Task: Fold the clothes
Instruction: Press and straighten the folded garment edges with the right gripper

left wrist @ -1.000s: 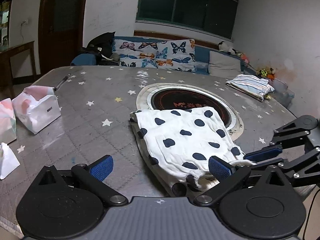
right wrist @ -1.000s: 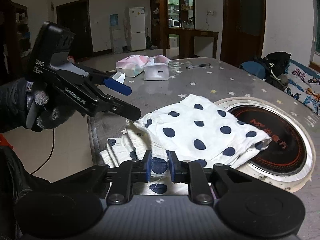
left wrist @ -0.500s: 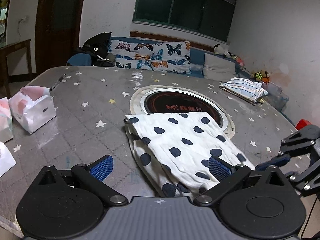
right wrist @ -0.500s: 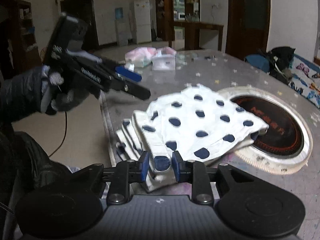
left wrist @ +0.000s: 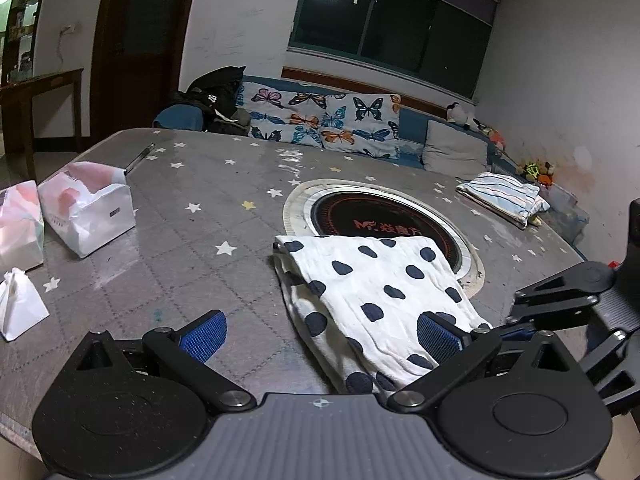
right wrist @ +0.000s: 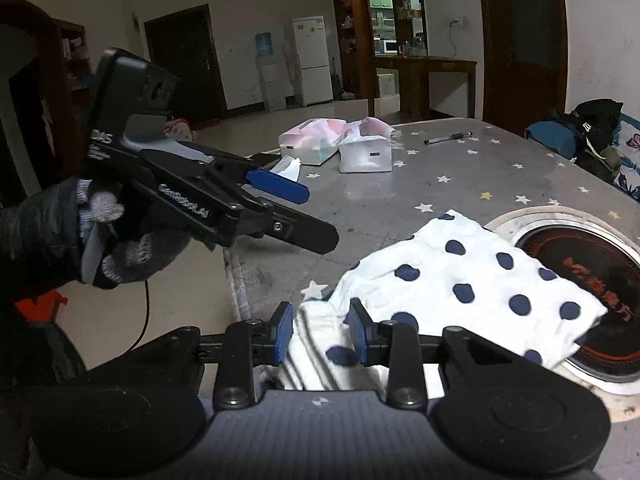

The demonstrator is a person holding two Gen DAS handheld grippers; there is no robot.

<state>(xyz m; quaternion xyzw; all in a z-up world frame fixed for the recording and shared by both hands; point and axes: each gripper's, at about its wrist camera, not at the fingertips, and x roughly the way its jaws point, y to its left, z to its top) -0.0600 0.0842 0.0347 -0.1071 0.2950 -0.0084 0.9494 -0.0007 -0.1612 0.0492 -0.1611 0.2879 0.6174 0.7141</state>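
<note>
A white garment with dark blue dots lies folded on the grey star-patterned table, its far edge over the round hob. It also shows in the right wrist view. My left gripper is open and empty, hovering above the garment's near left edge. In the right wrist view the left gripper is held up above the table. My right gripper has its jaws parted, with the garment's near corner lying between the pads. The pads are not pressed on the cloth.
Two tissue packs and a crumpled tissue sit at the table's left. A striped folded cloth lies at the far right. A pen lies near the far edge. A sofa with butterfly cushions stands behind the table.
My right gripper's jaws have opened wider and let go of the garment's corner. The garment has settled flatter on the table. My left gripper has lifted and drawn back slightly.
</note>
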